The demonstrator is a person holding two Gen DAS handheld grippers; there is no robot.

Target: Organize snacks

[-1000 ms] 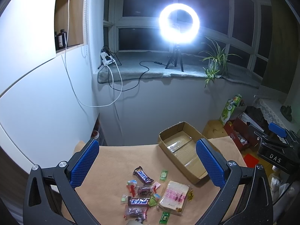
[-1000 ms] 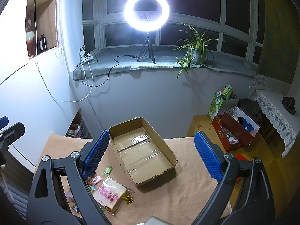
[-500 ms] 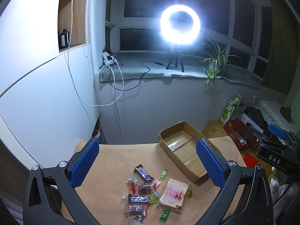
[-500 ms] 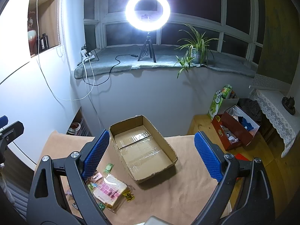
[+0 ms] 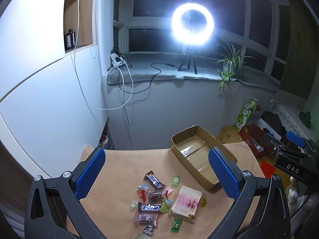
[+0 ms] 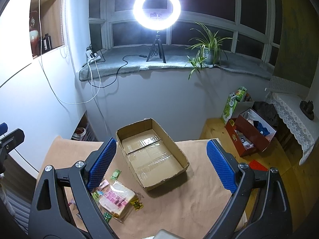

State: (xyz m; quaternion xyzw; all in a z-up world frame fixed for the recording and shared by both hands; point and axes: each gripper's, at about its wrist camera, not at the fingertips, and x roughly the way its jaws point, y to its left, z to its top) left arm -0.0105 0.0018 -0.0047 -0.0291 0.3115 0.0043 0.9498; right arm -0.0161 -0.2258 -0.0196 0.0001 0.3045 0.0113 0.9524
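Change: both views pulled back slightly; snacks [image 5: 159,201] unmoved.
Box [image 6: 153,155]: empty.
Left hand-held gripper [image 5: 157,171]: released.
Right hand-held gripper [image 6: 159,163]: released.
Meaning: sorting not begun.

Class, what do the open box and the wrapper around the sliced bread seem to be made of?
Box: brown corrugated cardboard, matte, with ragged cut edges and glossy tape strips on its floor. Bread wrapper: apparently thin clear plastic film, shiny, printed pink, with the slices showing through.
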